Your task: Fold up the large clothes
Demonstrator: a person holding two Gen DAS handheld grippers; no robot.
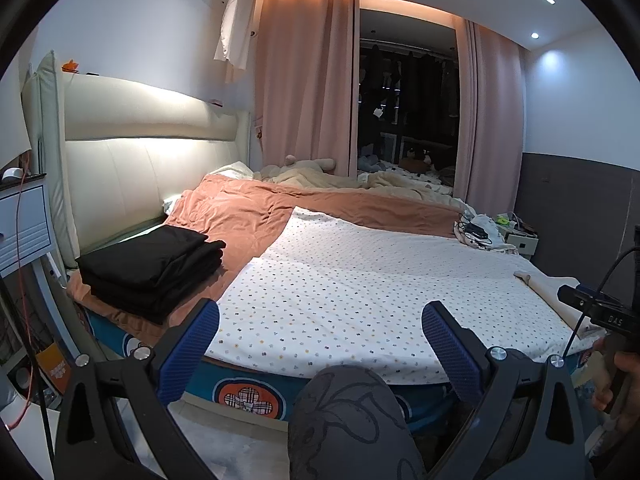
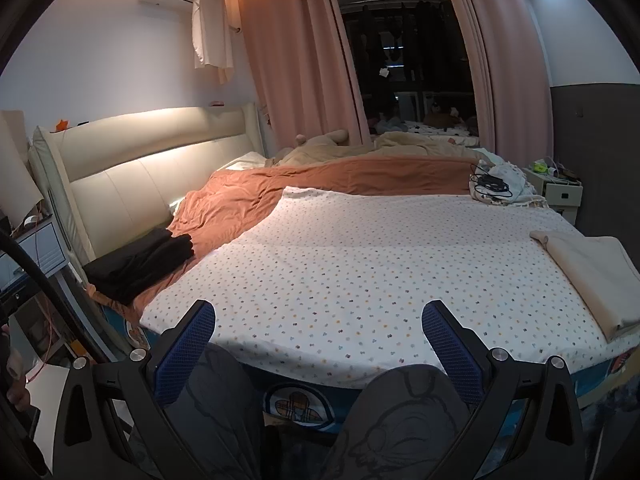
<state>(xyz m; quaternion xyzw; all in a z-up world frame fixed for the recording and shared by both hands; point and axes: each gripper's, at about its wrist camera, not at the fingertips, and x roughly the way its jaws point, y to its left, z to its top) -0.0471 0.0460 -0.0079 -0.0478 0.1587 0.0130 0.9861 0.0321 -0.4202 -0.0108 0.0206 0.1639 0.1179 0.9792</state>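
A stack of folded black clothes lies on the orange blanket at the bed's near left corner; it also shows in the right wrist view. A folded beige garment lies at the bed's right edge, its end also in the left wrist view. A white dotted sheet covers the middle of the bed. My left gripper is open and empty, held off the bed's near edge. My right gripper is open and empty at the same edge.
An orange blanket and a beige duvet lie toward the back. Cables and a white bundle sit at the far right corner. Nightstands stand left and right. My knees press the bed's edge.
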